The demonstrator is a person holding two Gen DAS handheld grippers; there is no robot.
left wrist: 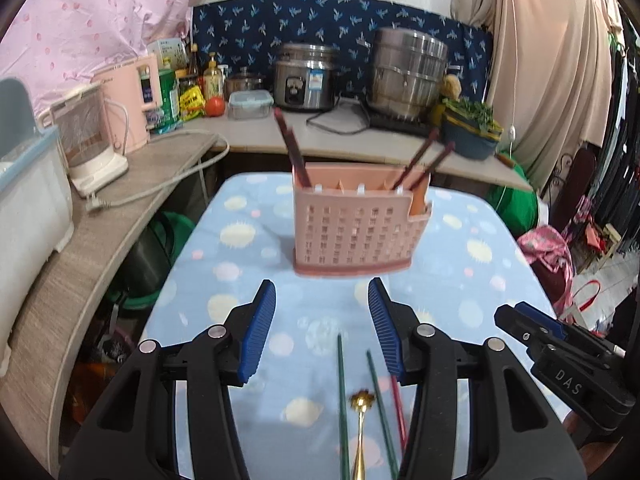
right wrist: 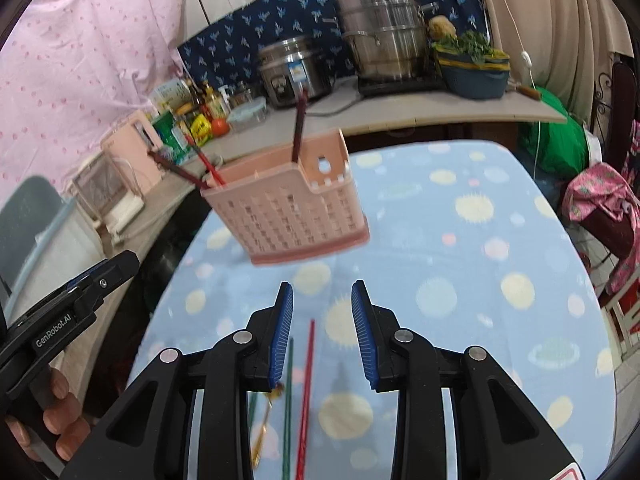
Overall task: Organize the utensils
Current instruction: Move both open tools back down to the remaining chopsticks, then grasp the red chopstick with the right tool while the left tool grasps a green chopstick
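The left gripper (left wrist: 322,322) hangs over the table (left wrist: 472,280) with its blue pads spread wide and nothing between them. Beneath it, toward the table's near edge, lie two green chopsticks (left wrist: 341,392), a red chopstick (left wrist: 399,412) and a gold spoon (left wrist: 359,432), roughly side by side and pointing away toward the far edge; the red one passes under the right-hand finger. The right gripper (right wrist: 322,320) is likewise released, empty, its pads apart, with the same loose utensils below and slightly left of its gap: the red chopstick (right wrist: 306,392) lies nearest the middle. The pink utensil holder (left wrist: 354,226) stands upright near the middle of the table, ahead of both grippers and apart from them, with dark red chopsticks (left wrist: 290,148) leaning out of its end compartments. Bare patterned cloth lies between the holder's base and the fingertips, and a broad open stretch runs to the table's right edge. The left edge sits close to a grey counter (left wrist: 120,216) carrying a pink kettle (left wrist: 126,102); beyond the far edge another counter holds a rice cooker (left wrist: 306,78) and a steel pot (left wrist: 406,74).
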